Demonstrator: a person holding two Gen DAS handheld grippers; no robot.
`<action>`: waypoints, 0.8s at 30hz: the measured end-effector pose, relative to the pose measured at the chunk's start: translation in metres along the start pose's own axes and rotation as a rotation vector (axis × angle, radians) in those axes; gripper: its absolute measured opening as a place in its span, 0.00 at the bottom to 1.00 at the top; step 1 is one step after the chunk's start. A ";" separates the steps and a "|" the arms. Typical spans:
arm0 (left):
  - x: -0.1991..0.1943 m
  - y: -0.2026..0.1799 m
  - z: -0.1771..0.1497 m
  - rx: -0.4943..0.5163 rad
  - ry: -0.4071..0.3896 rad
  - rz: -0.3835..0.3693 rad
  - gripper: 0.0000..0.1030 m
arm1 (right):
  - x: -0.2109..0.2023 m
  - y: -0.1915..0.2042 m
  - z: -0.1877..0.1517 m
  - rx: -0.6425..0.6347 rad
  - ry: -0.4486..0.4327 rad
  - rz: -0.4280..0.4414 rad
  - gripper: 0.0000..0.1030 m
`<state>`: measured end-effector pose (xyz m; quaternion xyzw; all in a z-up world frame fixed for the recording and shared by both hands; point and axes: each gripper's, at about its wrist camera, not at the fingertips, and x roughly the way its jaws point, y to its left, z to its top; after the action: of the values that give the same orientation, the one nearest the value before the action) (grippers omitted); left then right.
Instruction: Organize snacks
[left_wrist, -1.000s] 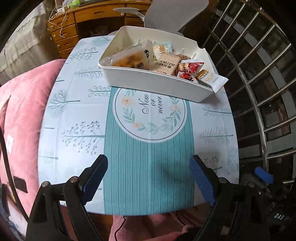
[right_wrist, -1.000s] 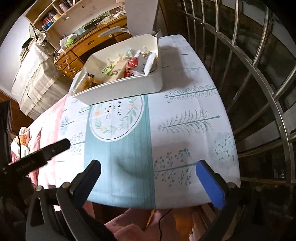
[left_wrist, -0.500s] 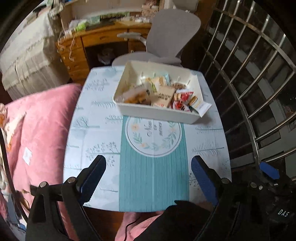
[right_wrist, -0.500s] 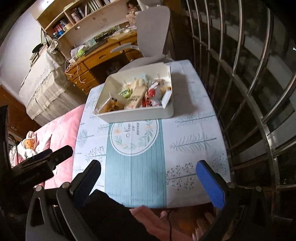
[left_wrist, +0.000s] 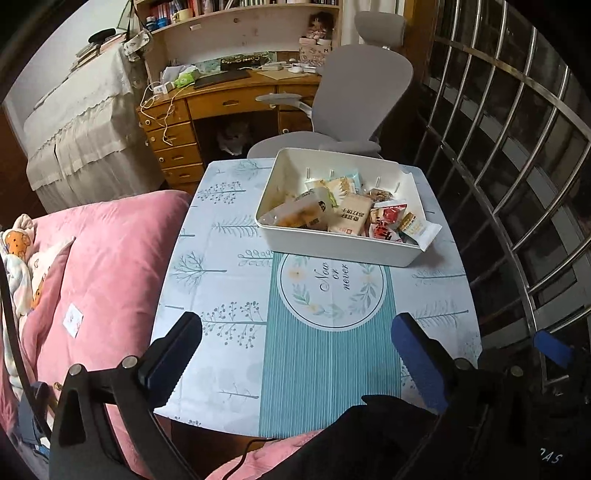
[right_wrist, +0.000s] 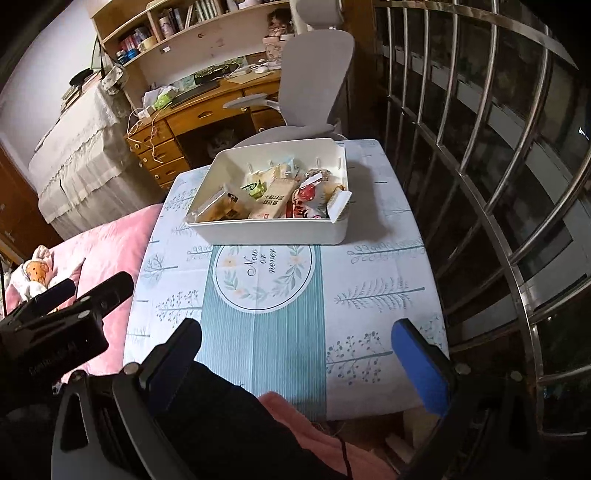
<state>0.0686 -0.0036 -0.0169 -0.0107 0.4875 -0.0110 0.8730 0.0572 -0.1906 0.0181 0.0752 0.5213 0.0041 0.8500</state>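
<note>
A white bin stands at the far side of the small table and holds several snack packets. One white packet hangs over its right front corner. The bin also shows in the right wrist view, with its snack packets. My left gripper is open and empty, high above the near table edge. My right gripper is open and empty, also back from the table. The left gripper's body shows in the right wrist view.
The table wears a blue-and-teal cloth with a round printed emblem. A pink bed cover lies to the left. Metal window bars run along the right. A grey office chair and a wooden desk stand behind the table.
Both grippers have pulled up and back from the table, so the bin looks smaller and the room behind it has come into view. Both stay open.
</note>
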 end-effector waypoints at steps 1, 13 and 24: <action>0.000 0.000 -0.001 -0.001 0.000 0.002 0.99 | -0.001 0.001 0.001 0.002 -0.006 0.001 1.00; 0.009 -0.002 -0.007 -0.005 0.003 0.028 0.99 | 0.010 0.010 -0.003 -0.031 0.032 0.021 1.00; 0.008 0.004 -0.013 -0.016 0.009 0.057 0.99 | 0.019 0.012 -0.004 -0.034 0.055 0.047 1.00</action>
<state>0.0618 -0.0002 -0.0303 -0.0036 0.4916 0.0179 0.8706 0.0630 -0.1764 0.0012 0.0725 0.5426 0.0351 0.8361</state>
